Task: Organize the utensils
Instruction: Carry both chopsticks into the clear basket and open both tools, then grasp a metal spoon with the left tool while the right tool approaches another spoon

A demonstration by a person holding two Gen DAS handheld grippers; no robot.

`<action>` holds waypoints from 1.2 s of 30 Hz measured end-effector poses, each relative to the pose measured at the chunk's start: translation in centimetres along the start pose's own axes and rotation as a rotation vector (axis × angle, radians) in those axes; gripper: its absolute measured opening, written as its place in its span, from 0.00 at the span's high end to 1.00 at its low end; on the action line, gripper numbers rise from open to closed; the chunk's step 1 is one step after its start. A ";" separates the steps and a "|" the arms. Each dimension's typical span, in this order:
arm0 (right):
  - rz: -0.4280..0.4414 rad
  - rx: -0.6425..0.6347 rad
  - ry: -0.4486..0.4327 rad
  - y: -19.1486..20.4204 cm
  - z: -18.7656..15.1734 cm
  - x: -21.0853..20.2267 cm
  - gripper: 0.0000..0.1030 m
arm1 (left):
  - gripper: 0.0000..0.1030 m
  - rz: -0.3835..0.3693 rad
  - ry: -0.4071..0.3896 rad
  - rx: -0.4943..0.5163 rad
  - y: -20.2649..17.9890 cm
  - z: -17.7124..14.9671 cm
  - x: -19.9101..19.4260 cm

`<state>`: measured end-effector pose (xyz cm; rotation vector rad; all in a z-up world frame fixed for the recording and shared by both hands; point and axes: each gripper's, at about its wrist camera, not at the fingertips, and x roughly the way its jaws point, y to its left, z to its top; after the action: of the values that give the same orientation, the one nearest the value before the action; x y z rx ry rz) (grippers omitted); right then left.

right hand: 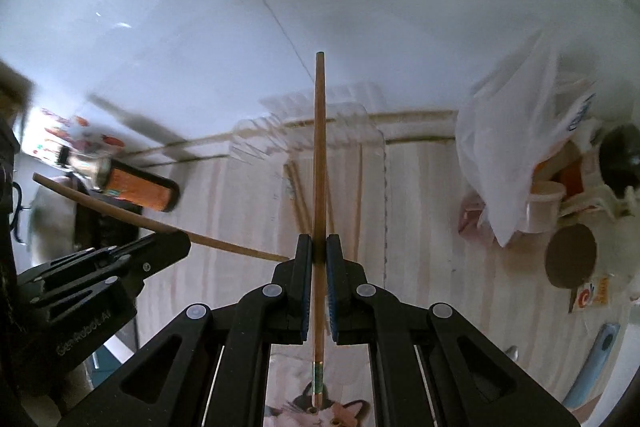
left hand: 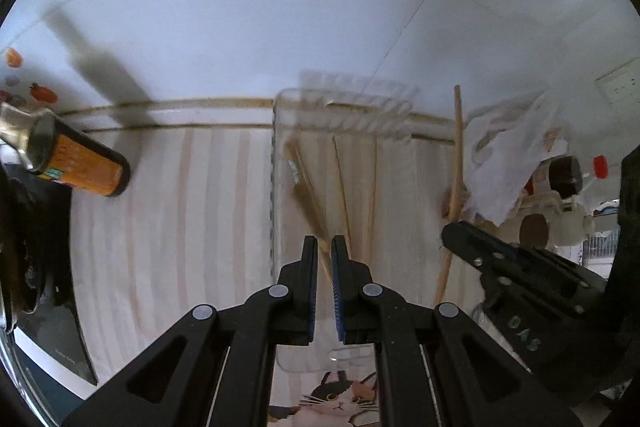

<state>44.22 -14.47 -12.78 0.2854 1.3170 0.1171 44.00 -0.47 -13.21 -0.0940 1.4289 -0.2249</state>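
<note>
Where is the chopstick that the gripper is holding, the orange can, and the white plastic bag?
chopstick [right hand: 319,163]: right wrist view, middle of its wooden shaft.
orange can [left hand: 86,167]: left wrist view, its orange side.
white plastic bag [right hand: 504,147]: right wrist view, its crumpled front.

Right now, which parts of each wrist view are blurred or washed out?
Left wrist: the clear tray and the chopsticks in it smear with motion; left gripper sharp. Right wrist: the held chopstick and right gripper are crisp; the plastic bag washes out; the orange can is blurred.
</note>
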 end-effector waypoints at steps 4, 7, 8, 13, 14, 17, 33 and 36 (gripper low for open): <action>-0.007 0.010 0.073 -0.6 0.0 2.8 0.92 | 0.93 0.004 0.035 -0.010 0.1 0.1 0.9; -0.028 0.017 0.075 -1.1 -0.4 3.3 0.88 | 0.91 0.046 -0.007 -0.003 -0.1 -0.1 0.2; -0.033 0.021 0.067 -1.3 -0.5 3.2 0.80 | 0.86 0.063 -0.023 0.000 -0.2 -0.2 -0.1; -0.075 0.019 0.014 -2.0 -1.6 1.4 0.68 | 0.40 0.182 -0.176 0.021 0.1 -2.0 -2.8; -0.081 0.018 0.000 -2.2 -1.9 0.9 0.65 | 0.35 0.204 -0.207 0.023 0.2 -2.6 -3.4; -0.109 0.015 -0.045 -2.8 -3.5 -0.9 0.54 | 0.11 0.257 -0.300 0.014 0.5 -4.7 -4.8; -0.165 0.249 -0.098 -13.9 -18.6 -5.1 0.49 | 0.01 0.228 -0.135 0.016 -4.6 -18.4 2.9; -0.161 0.302 -0.054 -16.4 -21.6 -4.2 0.71 | 0.04 0.159 -0.010 0.032 -7.0 -21.3 7.0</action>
<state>21.04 -28.17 -18.12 0.4337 1.2982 -0.2264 23.16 -7.25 -21.63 0.0446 1.4144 -0.1167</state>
